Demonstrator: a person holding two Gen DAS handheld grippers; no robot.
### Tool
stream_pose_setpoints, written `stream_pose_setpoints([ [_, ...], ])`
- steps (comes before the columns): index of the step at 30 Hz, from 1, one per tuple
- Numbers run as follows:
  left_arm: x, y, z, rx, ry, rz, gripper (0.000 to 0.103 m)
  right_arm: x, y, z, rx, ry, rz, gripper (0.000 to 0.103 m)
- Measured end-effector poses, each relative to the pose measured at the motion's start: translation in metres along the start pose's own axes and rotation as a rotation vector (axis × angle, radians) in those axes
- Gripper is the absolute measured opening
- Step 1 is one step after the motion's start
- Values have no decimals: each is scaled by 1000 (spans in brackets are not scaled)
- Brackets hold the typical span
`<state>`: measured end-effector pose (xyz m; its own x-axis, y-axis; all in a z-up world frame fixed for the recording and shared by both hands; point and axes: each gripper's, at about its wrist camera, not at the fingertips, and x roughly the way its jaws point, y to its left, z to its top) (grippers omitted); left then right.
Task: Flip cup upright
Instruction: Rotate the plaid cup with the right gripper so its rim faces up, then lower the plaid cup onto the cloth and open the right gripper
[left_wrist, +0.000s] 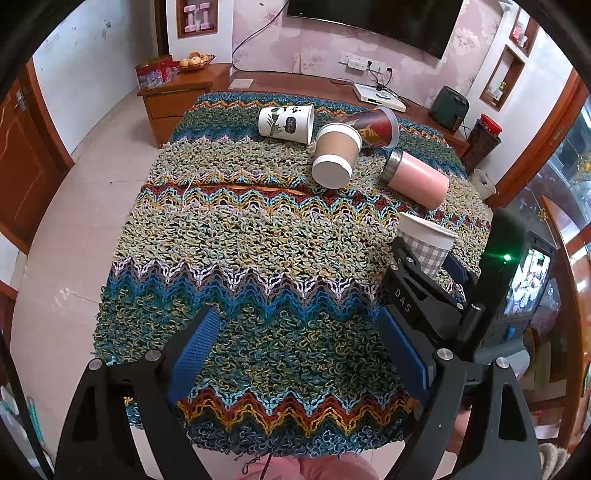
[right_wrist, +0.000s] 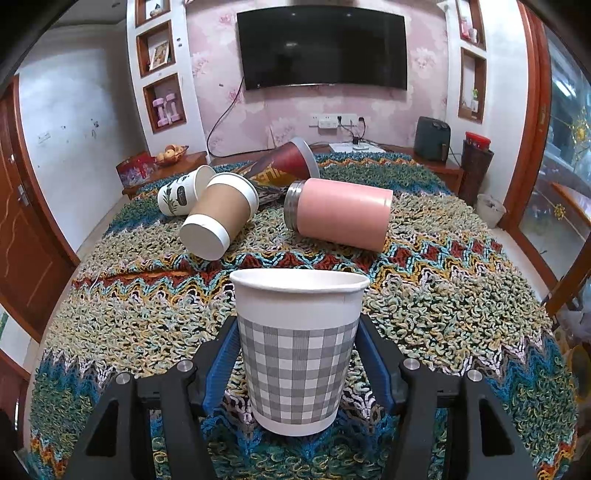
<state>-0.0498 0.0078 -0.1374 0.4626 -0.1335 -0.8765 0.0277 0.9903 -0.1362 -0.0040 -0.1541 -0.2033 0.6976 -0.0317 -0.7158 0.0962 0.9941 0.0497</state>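
A grey-checked paper cup (right_wrist: 295, 354) stands upright on the knitted cloth (right_wrist: 443, 314), between the blue pads of my right gripper (right_wrist: 295, 354), which is shut on its sides. The cup also shows in the left wrist view (left_wrist: 428, 240), held by the right gripper (left_wrist: 424, 258). My left gripper (left_wrist: 295, 347) is open and empty above the near part of the cloth (left_wrist: 258, 240). Further back lie a brown paper cup (right_wrist: 218, 218), a pink tumbler (right_wrist: 340, 212), a white panda cup (right_wrist: 181, 195) and a red cup (right_wrist: 284, 166), all on their sides.
The table ends at a wooden TV bench (right_wrist: 436, 162) with a black appliance (right_wrist: 432, 138). A side cabinet with a fruit bowl (left_wrist: 194, 61) stands at the far left. Tiled floor (left_wrist: 74, 240) lies to the left.
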Motion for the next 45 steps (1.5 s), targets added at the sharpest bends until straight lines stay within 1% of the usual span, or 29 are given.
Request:
stream_pose_setpoints([
  [6,2,-2,-2,6,2,-11,89,-11,-1,-7,0,-2,4,64],
  [10,1,-3,-1,9,-5,-18,89,-21,2,-17,-29,3,0,64],
  [19,1,-6,1,16,-9,-27,89,-31,4,-32,-52,44,4,65],
  [28,1,-11,5,31,-12,-31,89,-31,6,-36,-80,75,-25,66],
  [30,2,-10,7,30,-12,-32,89,-32,6,-36,-86,72,-29,70],
  [34,3,-11,9,30,-9,-34,89,-33,5,-37,-97,72,-23,71],
  [40,1,-15,14,35,-11,-36,89,-48,2,-35,-91,82,-5,71],
  [45,-13,-21,24,42,-18,-38,89,-70,-2,-27,-103,109,4,71],
])
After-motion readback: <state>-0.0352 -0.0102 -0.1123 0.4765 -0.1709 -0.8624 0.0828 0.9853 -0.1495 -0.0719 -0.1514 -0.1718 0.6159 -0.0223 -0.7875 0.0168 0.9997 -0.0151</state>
